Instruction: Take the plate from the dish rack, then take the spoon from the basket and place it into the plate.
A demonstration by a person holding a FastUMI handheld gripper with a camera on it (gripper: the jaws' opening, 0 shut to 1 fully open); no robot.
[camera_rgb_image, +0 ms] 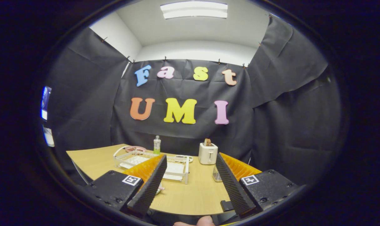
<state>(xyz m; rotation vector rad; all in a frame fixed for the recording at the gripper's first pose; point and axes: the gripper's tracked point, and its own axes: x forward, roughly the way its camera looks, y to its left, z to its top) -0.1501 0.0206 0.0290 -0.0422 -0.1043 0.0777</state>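
- While the gripper [190, 156] was held level above the near edge of the table [190, 196], its two fingers stood well apart with nothing between them but bare tabletop; a judgement: this wide, level pose gave the camera a clear look along the fingers at the work area.
- A fingertip of the person's hand [205, 221] showed beneath the fingers, at the grip.
- The dish rack [136, 158], a white wire frame, lay beyond the left finger, its long side running away from the gripper.
- The plate [135, 148], a pink rim, showed at the rack's far end; whether it sat in the rack or just behind it could not be told.
- The basket [216, 176], small and wire-sided, stood just beside the right finger, partly hidden by it; the spoon could not be made out.
- A toaster [208, 153] with bread in its slot and a green bottle [157, 145] stood near the back wall, probably clear of the working path.
- Writing: a square coded marker [132, 180] sat on each finger block; the bottle's label was too small to read.
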